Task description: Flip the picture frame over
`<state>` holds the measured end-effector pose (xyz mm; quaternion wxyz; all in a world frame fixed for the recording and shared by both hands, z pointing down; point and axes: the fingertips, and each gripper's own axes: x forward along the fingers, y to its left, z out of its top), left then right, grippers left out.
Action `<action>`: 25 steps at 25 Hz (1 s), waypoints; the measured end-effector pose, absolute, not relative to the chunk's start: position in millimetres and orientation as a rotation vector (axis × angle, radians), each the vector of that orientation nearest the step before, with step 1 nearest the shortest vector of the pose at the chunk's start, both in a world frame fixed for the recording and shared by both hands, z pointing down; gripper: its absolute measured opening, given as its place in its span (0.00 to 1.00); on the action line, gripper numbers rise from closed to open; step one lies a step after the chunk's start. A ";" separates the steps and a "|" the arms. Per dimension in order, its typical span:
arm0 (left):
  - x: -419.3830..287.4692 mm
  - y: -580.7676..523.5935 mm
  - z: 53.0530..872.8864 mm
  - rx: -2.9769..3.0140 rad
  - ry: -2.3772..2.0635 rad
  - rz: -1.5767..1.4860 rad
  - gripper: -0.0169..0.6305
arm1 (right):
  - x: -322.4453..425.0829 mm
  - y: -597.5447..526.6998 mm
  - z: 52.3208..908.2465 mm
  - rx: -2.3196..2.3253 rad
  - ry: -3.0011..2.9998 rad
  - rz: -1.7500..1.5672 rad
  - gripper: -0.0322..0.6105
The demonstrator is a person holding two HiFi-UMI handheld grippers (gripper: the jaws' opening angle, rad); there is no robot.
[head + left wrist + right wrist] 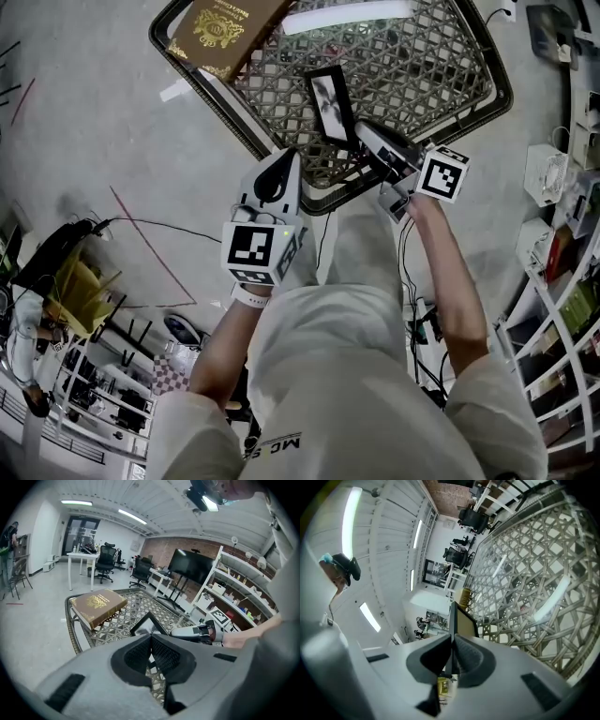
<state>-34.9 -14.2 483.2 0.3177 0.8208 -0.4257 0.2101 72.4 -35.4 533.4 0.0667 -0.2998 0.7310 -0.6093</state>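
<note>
- Right tongs (451, 644) are closed tight on one thin edge of the picture frame (462, 619). In the right gripper view the frame stands edge-on between the pads.
- From the head view, the picture frame (330, 103) sits over the lattice counter (501, 90), between its middle and its near edge. It is tipped up, not lying flat, and the printed face shows toward me.
- In the left gripper view the picture frame (147, 624) rears up on a corner, with the right tongs (196, 632) gripping its near side. I cannot tell whether the low corner touches the lattice, because my left tongs hide it.
- Left tongs (151, 641) are closed with nothing between them. They hang near the counter's near edge, just beside the frame and not touching it.
- A brown book (221, 31) lies at the far left corner, well apart from the frame and no part of this job.
- Progress, as I judge it:
  - The grasp and the lift are done.
  - The turn looks about half made.
  - Left to do: roll the frame past upright, lay it face down on the lattice and release.
</note>
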 end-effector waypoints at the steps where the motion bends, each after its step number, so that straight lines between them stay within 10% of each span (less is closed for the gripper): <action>1: -34.0 -14.5 483.5 2.160 -1.118 0.554 0.06 | 76.0 -36.3 535.3 -0.925 2.212 -1.833 0.11; 25: -26.4 -17.2 480.1 2.151 -1.153 0.549 0.06 | 100.0 -46.2 579.3 -1.306 2.472 -1.732 0.09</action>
